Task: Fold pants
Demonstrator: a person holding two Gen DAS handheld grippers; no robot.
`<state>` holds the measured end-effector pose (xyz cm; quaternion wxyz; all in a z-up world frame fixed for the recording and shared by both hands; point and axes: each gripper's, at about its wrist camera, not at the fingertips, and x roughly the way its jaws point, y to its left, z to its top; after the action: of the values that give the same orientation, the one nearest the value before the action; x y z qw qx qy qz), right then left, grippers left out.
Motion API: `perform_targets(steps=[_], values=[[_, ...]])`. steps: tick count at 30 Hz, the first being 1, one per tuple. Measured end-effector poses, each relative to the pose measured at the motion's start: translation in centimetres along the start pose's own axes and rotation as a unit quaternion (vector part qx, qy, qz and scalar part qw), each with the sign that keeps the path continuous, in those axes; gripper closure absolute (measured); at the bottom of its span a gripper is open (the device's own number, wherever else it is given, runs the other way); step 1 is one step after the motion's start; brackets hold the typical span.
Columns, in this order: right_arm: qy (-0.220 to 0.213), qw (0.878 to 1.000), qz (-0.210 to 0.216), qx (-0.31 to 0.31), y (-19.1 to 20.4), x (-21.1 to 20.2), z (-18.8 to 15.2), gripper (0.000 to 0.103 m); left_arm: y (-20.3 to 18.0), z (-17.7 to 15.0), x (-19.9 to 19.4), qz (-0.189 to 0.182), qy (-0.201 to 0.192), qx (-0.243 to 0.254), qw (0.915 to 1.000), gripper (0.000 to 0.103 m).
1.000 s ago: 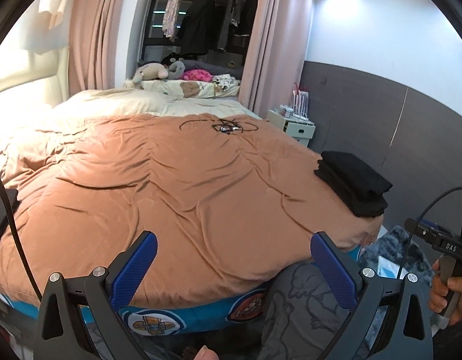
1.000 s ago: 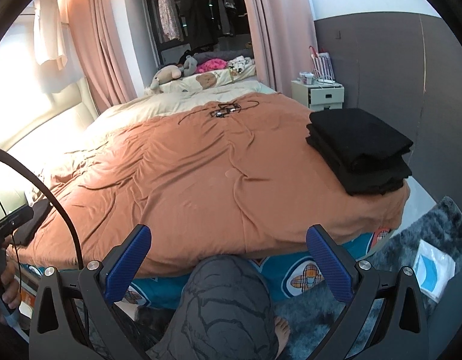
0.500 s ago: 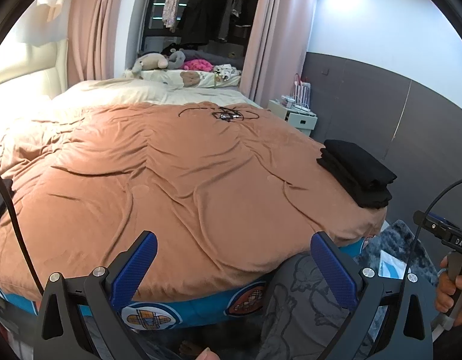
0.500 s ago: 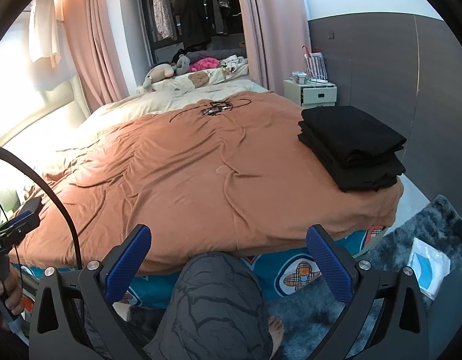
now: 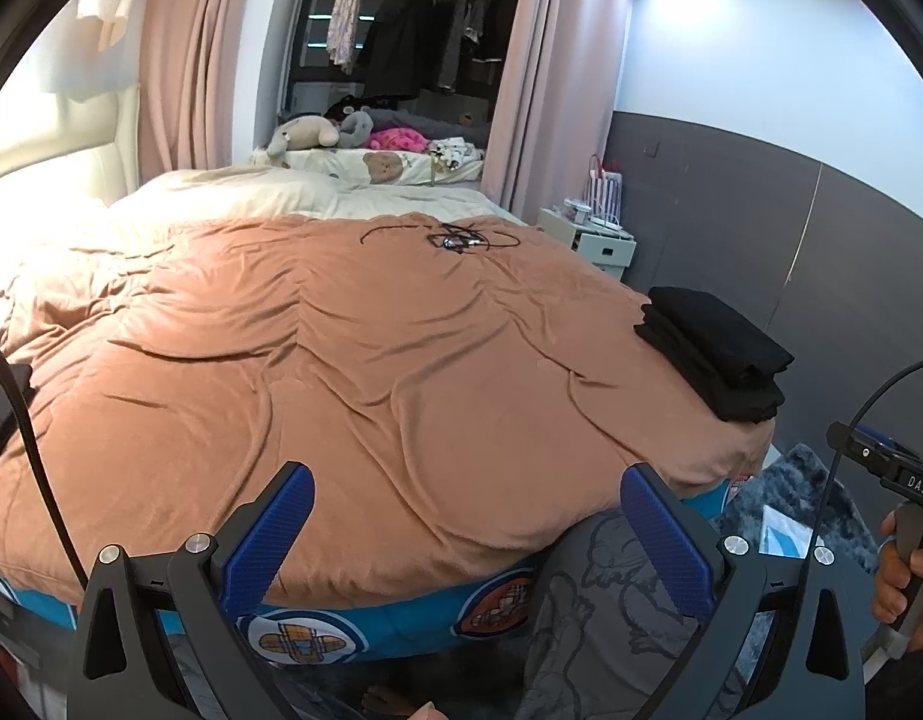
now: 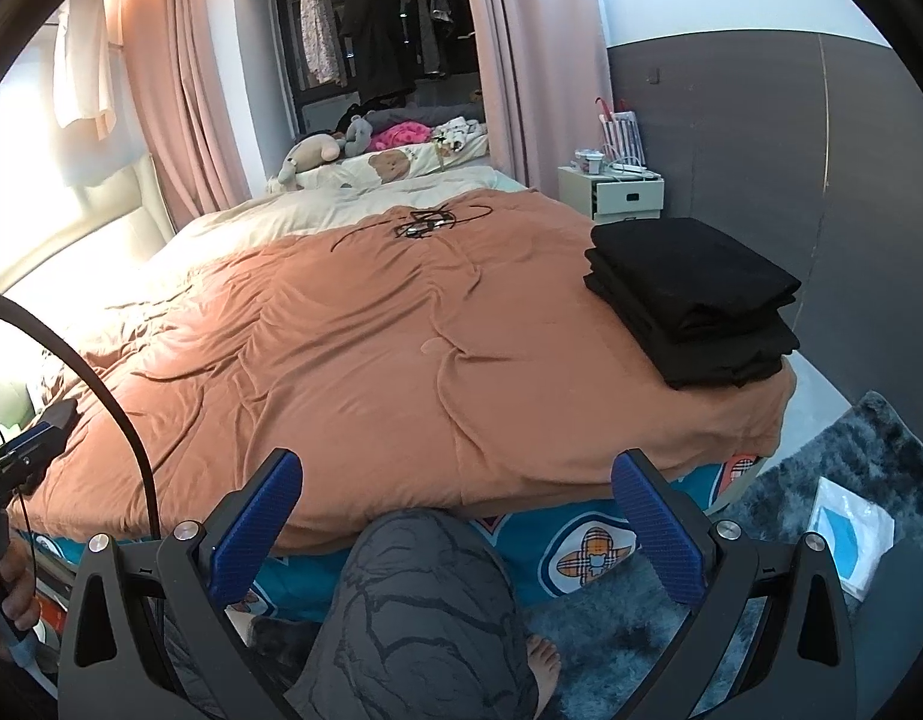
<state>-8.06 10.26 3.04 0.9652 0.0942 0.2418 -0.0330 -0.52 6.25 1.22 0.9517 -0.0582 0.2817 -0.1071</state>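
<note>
Folded black pants stack [image 6: 695, 306] sits on the bed's near right corner, atop the orange duvet [image 6: 371, 360]. Right gripper [image 6: 458, 516], spread wide and empty, is nearer; stack lies ahead-right. Left gripper [image 5: 467, 525] also spread, empty.

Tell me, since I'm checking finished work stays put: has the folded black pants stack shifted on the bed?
No. The folded black pants stack sits at the same corner of the orange blanket; only the camera view moved.

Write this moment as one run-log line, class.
left tool: open, empty | right tool: open, empty | folded black stack: right corner of bed | both tools short of bed's near edge
</note>
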Motion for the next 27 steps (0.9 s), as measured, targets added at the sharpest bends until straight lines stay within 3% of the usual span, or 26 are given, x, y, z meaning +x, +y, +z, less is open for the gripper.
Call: perform_targets(steps=[27], values=[[-0.009,1.0,0.004,-0.009,-1.2,-0.7,0.1,0.0,-0.7,0.2,-1.7,0.001,-0.018,0.002,0.9998,0.0]])
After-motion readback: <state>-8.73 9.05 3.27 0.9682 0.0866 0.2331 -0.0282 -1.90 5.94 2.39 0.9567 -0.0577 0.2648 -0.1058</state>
